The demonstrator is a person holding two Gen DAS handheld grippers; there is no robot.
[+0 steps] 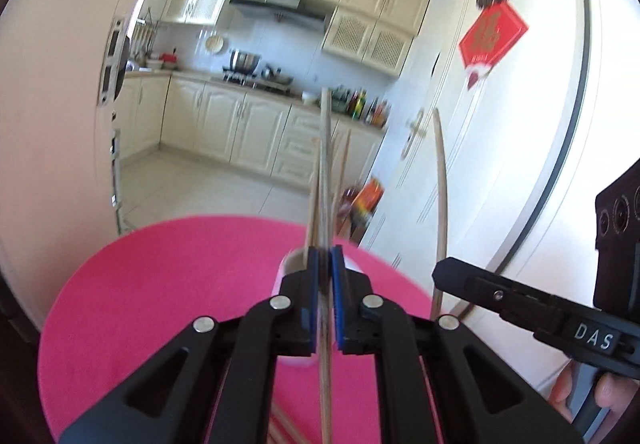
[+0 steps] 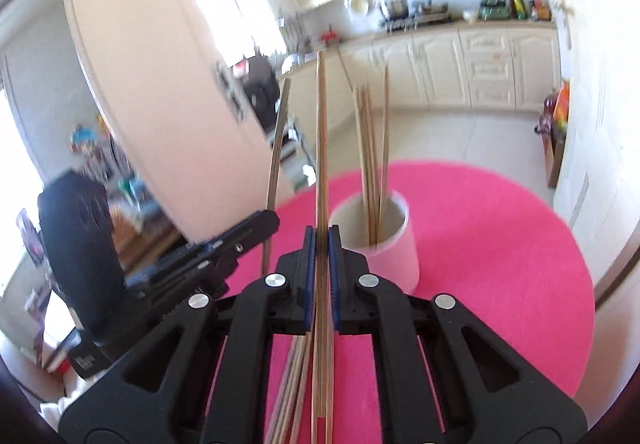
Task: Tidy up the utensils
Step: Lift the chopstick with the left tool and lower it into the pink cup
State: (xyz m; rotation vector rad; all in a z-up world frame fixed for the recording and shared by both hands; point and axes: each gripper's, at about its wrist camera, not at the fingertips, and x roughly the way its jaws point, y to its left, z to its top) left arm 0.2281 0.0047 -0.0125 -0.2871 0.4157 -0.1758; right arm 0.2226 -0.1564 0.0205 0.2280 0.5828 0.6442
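Note:
My left gripper is shut on a wooden chopstick that points up and away over the pink round table. My right gripper is shut on another wooden chopstick, also held upright. A white-and-pink cylindrical holder stands on the table just right of the right gripper, with several thin chopsticks inside. In the left wrist view the holder is mostly hidden behind the fingers. The right gripper shows at the right with its chopstick. The left gripper shows at the left.
More chopsticks lie on the pink table under the right gripper. A white door with a red decoration stands right of the table. Kitchen cabinets line the far wall.

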